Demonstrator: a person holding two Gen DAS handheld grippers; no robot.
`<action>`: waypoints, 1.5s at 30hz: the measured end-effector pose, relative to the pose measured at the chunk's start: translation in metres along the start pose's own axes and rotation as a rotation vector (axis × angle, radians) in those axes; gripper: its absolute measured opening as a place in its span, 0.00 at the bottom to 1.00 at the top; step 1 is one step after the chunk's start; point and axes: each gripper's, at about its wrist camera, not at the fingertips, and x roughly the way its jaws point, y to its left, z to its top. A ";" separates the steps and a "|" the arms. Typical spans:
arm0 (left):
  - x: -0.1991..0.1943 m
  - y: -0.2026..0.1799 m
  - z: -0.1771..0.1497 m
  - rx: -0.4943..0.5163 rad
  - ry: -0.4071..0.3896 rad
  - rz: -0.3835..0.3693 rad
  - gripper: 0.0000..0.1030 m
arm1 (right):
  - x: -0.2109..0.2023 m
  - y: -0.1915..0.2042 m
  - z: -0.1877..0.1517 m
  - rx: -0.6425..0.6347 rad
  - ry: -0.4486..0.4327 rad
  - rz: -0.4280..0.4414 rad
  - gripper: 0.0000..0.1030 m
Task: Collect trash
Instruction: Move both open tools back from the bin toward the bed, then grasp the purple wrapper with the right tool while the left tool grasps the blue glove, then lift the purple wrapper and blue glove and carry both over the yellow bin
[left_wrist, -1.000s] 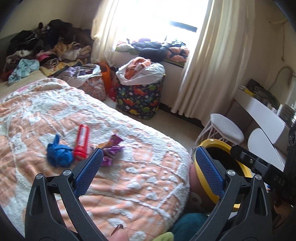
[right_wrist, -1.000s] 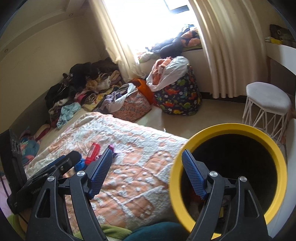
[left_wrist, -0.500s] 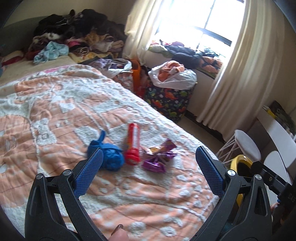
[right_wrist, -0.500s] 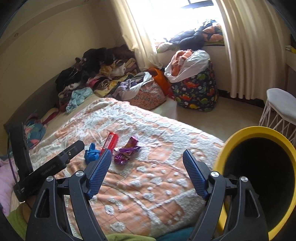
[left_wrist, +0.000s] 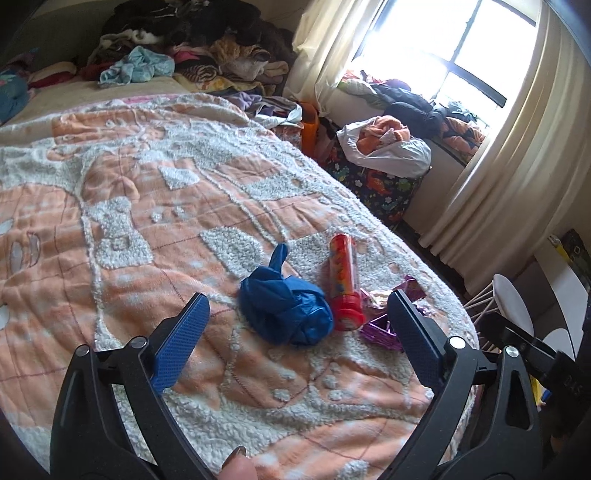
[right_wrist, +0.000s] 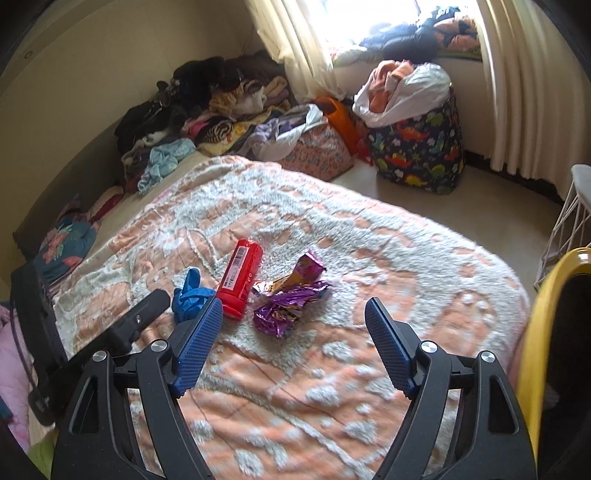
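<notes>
On the orange and white bedspread (left_wrist: 147, 206) lie a crumpled blue glove (left_wrist: 284, 310), a red tube (left_wrist: 343, 280) and purple foil wrappers (left_wrist: 380, 328). My left gripper (left_wrist: 295, 339) is open and empty, just short of the glove. In the right wrist view the glove (right_wrist: 190, 297), red tube (right_wrist: 242, 277) and wrappers (right_wrist: 288, 299) lie just beyond my right gripper (right_wrist: 293, 347), which is open and empty. A yellow-rimmed bin (right_wrist: 543, 332) stands at the right edge.
A pile of clothes (left_wrist: 192, 48) lies at the head of the bed. A dinosaur-print hamper (right_wrist: 417, 147) and bags stand on the floor by the curtained window. A white stool (left_wrist: 513, 306) stands by the bed's corner.
Both grippers have swung left from the yellow bin toward the trash on the bed and come closer to it. Both have stayed open.
</notes>
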 end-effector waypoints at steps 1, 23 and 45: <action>0.002 0.002 0.000 -0.005 0.005 0.000 0.84 | 0.007 0.001 0.001 0.003 0.012 -0.002 0.75; 0.036 0.019 -0.001 -0.083 0.053 -0.030 0.56 | 0.071 -0.030 -0.002 0.207 0.137 0.100 0.25; -0.009 -0.025 0.005 0.044 -0.023 -0.086 0.08 | -0.031 -0.025 -0.033 0.068 -0.005 0.068 0.22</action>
